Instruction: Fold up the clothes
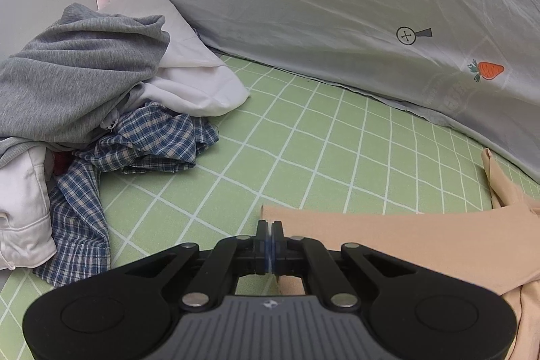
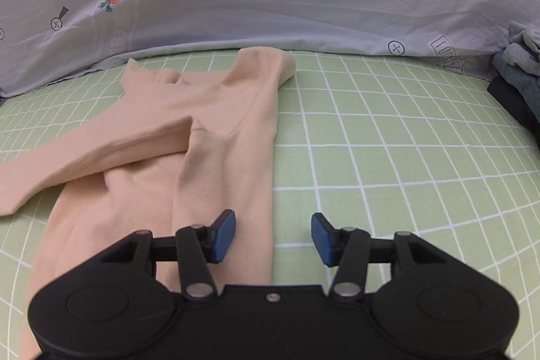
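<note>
A peach long-sleeved top (image 2: pixel 216 110) lies flat on the green checked bed sheet (image 2: pixel 388 140), one sleeve folded across its body and the other reaching out to the left. My right gripper (image 2: pixel 273 235) hangs open over the top's right edge: its left pad (image 2: pixel 224 233) is above the cloth, its right pad above bare sheet. In the left wrist view the peach sleeve (image 1: pixel 388 235) ends right at my left gripper (image 1: pixel 271 237), which is shut. No cloth shows between its fingertips, and the sleeve's edge runs beneath them.
A heap of unfolded clothes lies at the left: grey top (image 1: pixel 74 73), white garment (image 1: pixel 195 80), blue plaid shirt (image 1: pixel 152 137). A grey printed quilt (image 1: pixel 337 5) banks up along the far side. Dark folded clothes (image 2: pixel 516 80) are stacked at the right edge.
</note>
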